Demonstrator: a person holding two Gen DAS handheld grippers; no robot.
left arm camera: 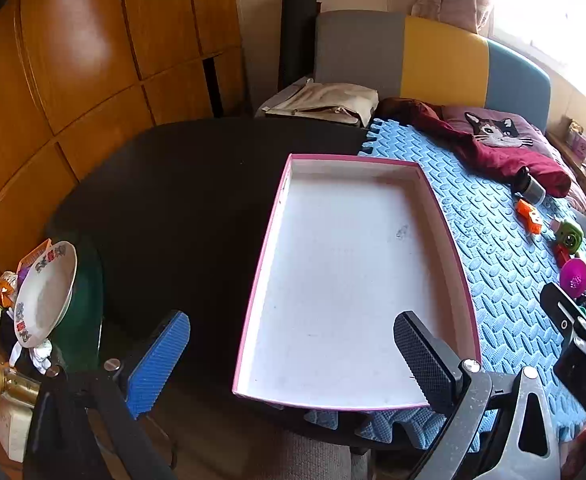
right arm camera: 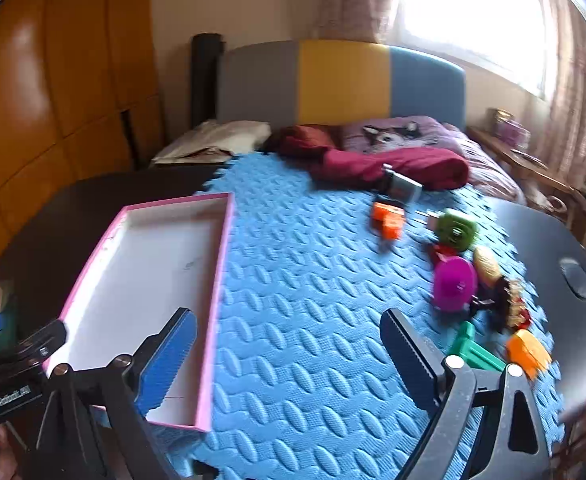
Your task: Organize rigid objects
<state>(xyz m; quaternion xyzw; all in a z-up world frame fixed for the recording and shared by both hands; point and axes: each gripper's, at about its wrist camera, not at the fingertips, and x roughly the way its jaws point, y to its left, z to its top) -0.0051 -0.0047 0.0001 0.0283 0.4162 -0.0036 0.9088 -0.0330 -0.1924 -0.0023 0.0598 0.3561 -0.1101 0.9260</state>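
A shallow white tray with a pink rim (left arm camera: 283, 196) (right arm camera: 223, 256) lies empty, half on the black table and half on the blue foam mat (right arm camera: 313, 300). Small toys lie on the mat's right side: an orange block (right arm camera: 389, 218) (left arm camera: 529, 216), a green round piece (right arm camera: 455, 229) (left arm camera: 569, 237), a magenta piece (right arm camera: 454, 285) (left arm camera: 575, 276), a green piece (right arm camera: 475, 350) and an orange piece (right arm camera: 529, 352). My left gripper (left arm camera: 293, 360) is open and empty over the tray's near end. My right gripper (right arm camera: 289, 360) is open and empty above the mat, left of the toys.
A grey-capped jar (right arm camera: 403, 188) lies by a maroon cloth (right arm camera: 405, 164) at the mat's far edge. A cat cushion (left arm camera: 493, 128), a beige bag (left arm camera: 325, 104) and a bed headboard stand behind. A white bowl (left arm camera: 45, 296) leans among clutter at the far left.
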